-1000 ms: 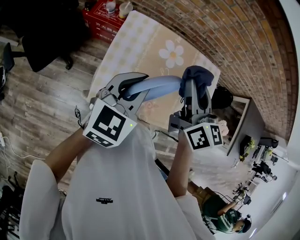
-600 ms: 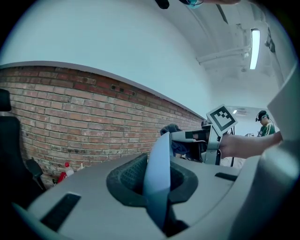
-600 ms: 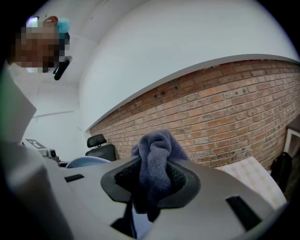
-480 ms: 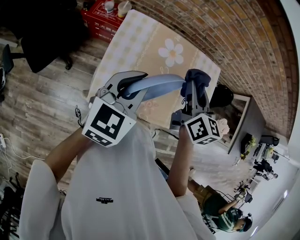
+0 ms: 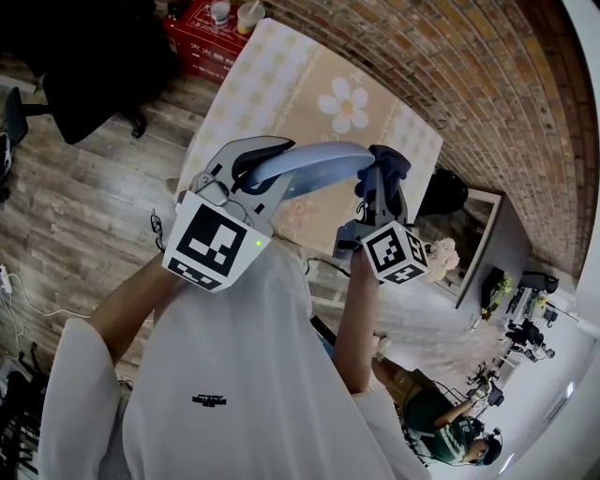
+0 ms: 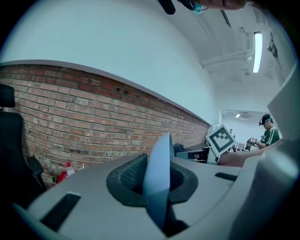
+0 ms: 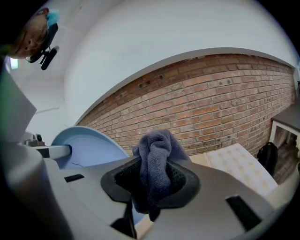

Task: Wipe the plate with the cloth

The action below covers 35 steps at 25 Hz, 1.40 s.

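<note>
A pale blue plate (image 5: 314,165) is held up in the air, edge-on in the left gripper view (image 6: 157,180), with my left gripper (image 5: 251,176) shut on its rim. My right gripper (image 5: 380,186) is shut on a bunched dark blue cloth (image 5: 386,159), which sticks out past the jaws in the right gripper view (image 7: 155,166). The cloth sits against the plate's right edge in the head view. The plate (image 7: 86,147) shows as a broad disc to the left in the right gripper view.
Below lies a table with a beige checked cloth with a white flower (image 5: 343,106). A red box with bottles (image 5: 208,28) stands at its far end. A brick wall (image 5: 469,103) runs on the right; a black chair (image 5: 84,66) on the left. A person (image 5: 450,431) sits at lower right.
My right gripper with the cloth has slid left and slightly up, closing onto the plate's right edge. The left gripper has tipped the plate a little upward.
</note>
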Tool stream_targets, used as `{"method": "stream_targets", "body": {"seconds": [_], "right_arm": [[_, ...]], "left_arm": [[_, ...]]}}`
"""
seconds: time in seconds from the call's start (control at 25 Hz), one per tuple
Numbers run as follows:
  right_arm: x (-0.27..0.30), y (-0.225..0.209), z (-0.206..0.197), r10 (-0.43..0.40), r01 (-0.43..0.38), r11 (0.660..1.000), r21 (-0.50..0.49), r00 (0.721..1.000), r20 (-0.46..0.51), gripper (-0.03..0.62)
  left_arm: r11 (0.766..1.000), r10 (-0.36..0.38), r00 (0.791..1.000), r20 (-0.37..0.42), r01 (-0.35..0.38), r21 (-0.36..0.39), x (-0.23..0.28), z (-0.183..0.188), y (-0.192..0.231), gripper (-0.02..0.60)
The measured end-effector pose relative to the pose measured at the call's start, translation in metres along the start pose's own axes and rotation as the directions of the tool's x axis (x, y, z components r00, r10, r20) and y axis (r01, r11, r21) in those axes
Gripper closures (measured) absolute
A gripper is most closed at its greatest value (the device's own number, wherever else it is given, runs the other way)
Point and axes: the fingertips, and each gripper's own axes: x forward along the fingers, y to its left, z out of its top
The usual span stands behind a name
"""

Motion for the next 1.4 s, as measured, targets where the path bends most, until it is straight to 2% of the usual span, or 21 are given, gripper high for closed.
{"method": "stream_targets", "body": {"seconds": [0.72,0.96,1.4], "right_arm": [[-0.004,-0.016,-0.058,-0.051,0.058,0.997,0.046,0.99,-0.132,0.478],[-0.008,-0.006,-0.083,-0.034,0.045,0.997,0.055,0.982,-0.184,0.477],[-0.009,0.017,-0.111,0.017,0.001,0.997,0.073,0.968,-0.249,0.477]], "left_arm": [[1.0,0.017,0.998,0.06,-0.016,-0.017,-0.002,0.013,0.001,0.534],[1.0,0.022,0.997,0.076,-0.021,-0.007,-0.002,0.018,-0.002,0.534],[0.998,0.058,0.991,0.121,-0.054,-0.033,-0.01,0.026,0.005,0.534]]}}
